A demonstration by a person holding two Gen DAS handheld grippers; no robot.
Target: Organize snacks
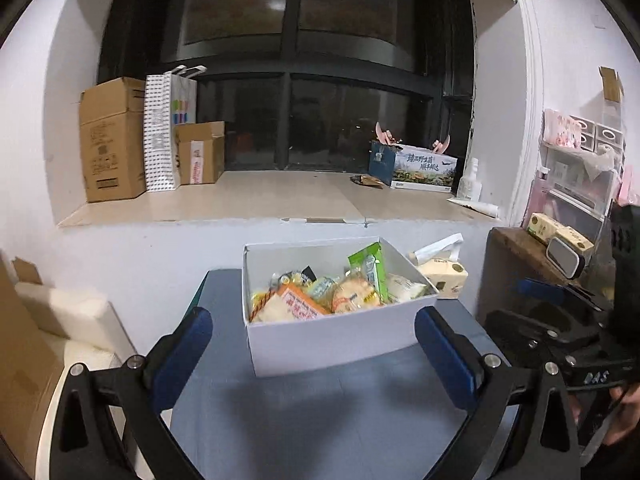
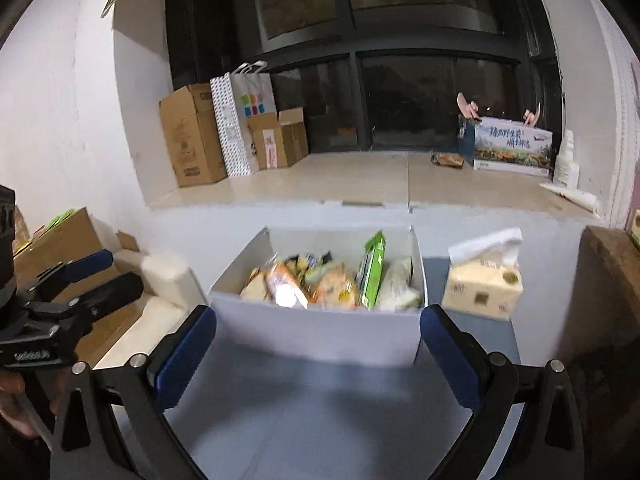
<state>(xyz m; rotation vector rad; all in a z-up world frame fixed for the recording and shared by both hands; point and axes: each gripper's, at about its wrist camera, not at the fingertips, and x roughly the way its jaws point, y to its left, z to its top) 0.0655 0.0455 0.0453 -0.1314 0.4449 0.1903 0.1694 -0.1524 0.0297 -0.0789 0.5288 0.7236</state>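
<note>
Here, left wrist view: left gripper (image 1: 313,346) held with jaws spread wide, nothing between the blue pads (image 1: 182,356). Positioned low over the grey table (image 1: 288,420), just short of the white box (image 1: 332,340). Box open-topped, standing on the table, packed with snacks (image 1: 320,294) (wrappers mostly yellow, orange and white). Green packet (image 1: 370,270) upright near the box's right wall, rising above the rim. Tissue pack (image 1: 446,276) just beside the box on the right, one tissue pulled up. Right gripper (image 1: 560,320) visible at the right edge, off the table. Cardboard boxes (image 1: 112,140) and a paper bag (image 1: 164,132) lined up on the sill (image 1: 280,196) behind, under a dark window.

Right wrist view: right gripper (image 2: 318,344) likewise parted and holding nothing, pads on either side of the near wall of the box (image 2: 320,332), apart from it. Snacks (image 2: 316,284) blurred here; green packet (image 2: 372,272) still readable, tilted slightly. Tissue pack (image 2: 484,284) to the right of the box, on the table (image 2: 312,420). Left gripper (image 2: 86,276) in view at the left edge, fingers apart, over a brown carton.
</note>
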